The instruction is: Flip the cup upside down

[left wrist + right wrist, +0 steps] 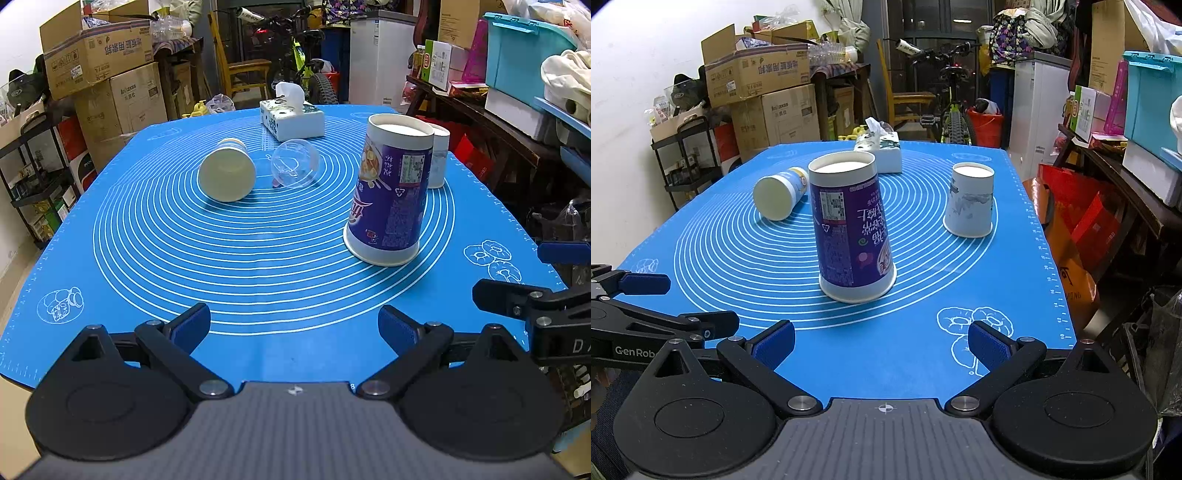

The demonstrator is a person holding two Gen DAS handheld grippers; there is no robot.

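At the bottom of each wrist view my two claws hang over the near edge of the blue silicone baking mat printed with white concentric rings (258,258): my left gripper (294,326) has its blue-padded fingers spread wide with nothing between them, and my right gripper (881,343) is spread just as wide and equally empty. In the left wrist view the right gripper's black frame pokes in at the right edge, and in the right wrist view the left one shows at the lower left. Beyond my fingers, right of centre in the left view and at the middle of the right view, the tall purple-and-white paper cup (851,229) stands mouth-down on the mat, its closed base on top and its printing upside down. Behind it, toward the right side of the mat, a smaller white paper cup with grey markings (969,201) also stands rim-down, apart from the purple one. Left of centre, a pale yellow-white cup (228,170) lies on its side with its flat end toward me, and just beside it a clear plastic cup (294,163) lies tipped over as well. Farthest back, near the mat's far edge, sits a white patterned tissue box (291,119) with a tissue sticking up.
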